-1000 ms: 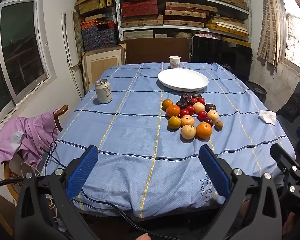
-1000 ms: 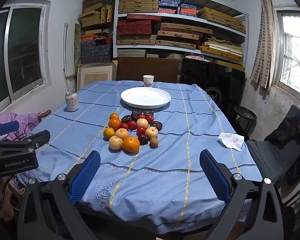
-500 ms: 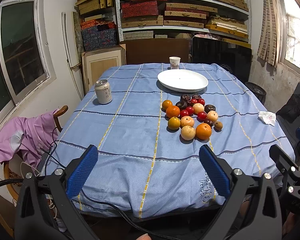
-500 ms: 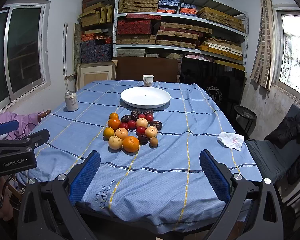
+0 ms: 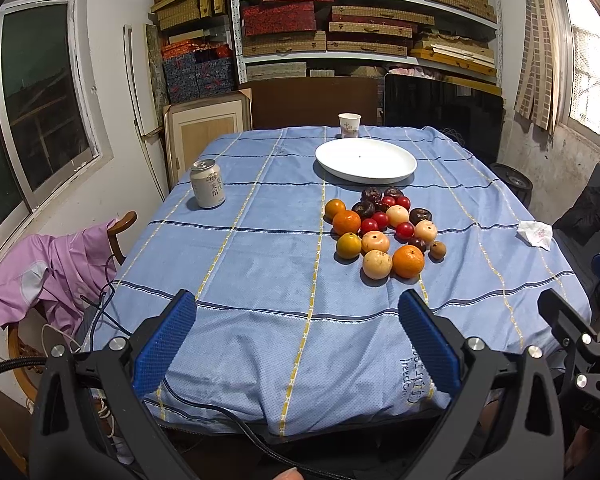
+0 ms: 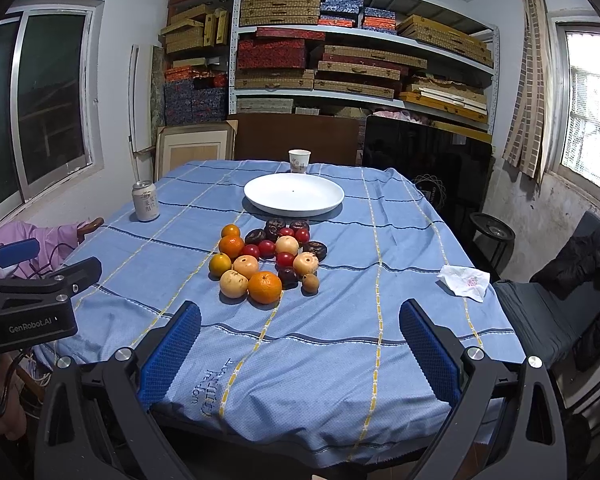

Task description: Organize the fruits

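A cluster of fruit [image 5: 384, 232] [image 6: 270, 258] lies mid-table on the blue cloth: oranges, pale round fruits, small red ones and dark ones. Behind it stands an empty white plate [image 5: 366, 159] [image 6: 294, 194]. My left gripper [image 5: 296, 338] hangs open over the table's near edge, well short of the fruit, nothing between its blue pads. My right gripper [image 6: 300, 340] is open too, at the near edge, also empty. Each wrist view catches the other gripper at its side border.
A drink can [image 5: 207, 183] [image 6: 145, 201] stands at the left of the table, a paper cup [image 5: 349, 125] [image 6: 299, 161] behind the plate, a crumpled tissue [image 5: 536, 233] [image 6: 464, 281] at the right. A chair with a pink garment [image 5: 48, 268] sits left.
Both grippers have drifted slightly; the right view has edged a little closer to the table. Nothing on the table has moved.
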`<state>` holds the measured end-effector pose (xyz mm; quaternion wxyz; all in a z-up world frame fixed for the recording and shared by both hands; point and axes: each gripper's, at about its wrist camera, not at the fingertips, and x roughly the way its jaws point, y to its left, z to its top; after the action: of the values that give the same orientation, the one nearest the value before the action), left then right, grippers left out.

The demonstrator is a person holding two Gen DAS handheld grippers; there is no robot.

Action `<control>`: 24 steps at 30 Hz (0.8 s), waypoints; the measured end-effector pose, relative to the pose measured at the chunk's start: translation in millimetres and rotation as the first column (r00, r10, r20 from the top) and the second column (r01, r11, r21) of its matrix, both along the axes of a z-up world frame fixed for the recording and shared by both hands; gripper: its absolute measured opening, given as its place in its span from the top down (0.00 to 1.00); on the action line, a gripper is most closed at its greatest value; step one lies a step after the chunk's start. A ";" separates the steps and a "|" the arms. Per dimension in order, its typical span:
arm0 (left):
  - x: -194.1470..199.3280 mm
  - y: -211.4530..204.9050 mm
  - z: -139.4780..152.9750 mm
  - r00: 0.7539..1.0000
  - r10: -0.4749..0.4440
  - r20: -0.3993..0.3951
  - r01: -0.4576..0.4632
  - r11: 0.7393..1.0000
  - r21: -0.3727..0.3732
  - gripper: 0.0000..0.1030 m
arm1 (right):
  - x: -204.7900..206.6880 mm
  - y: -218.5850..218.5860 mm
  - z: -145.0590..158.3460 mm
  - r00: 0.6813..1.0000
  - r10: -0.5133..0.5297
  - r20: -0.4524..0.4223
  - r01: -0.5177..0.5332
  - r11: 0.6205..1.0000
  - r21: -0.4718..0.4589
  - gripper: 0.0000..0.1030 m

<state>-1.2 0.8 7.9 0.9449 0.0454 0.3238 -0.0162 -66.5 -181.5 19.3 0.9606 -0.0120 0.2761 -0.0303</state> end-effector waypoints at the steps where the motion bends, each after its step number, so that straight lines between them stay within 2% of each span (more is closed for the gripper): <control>1: 0.2 0.0 0.0 1.000 0.001 -0.001 -0.001 1.000 0.001 0.04 | -0.5 0.6 0.1 1.000 0.000 0.000 0.000 1.000 0.000 0.03; 24: -1.6 1.4 -1.1 1.000 0.005 -0.002 -0.005 1.000 -0.002 0.04 | 0.0 0.7 -1.3 1.000 0.000 0.000 0.000 1.000 -0.002 0.03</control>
<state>-2.8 2.2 6.8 0.9447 0.0435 0.3248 -0.0144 -66.5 -180.8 18.0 0.9605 -0.0132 0.2762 -0.0303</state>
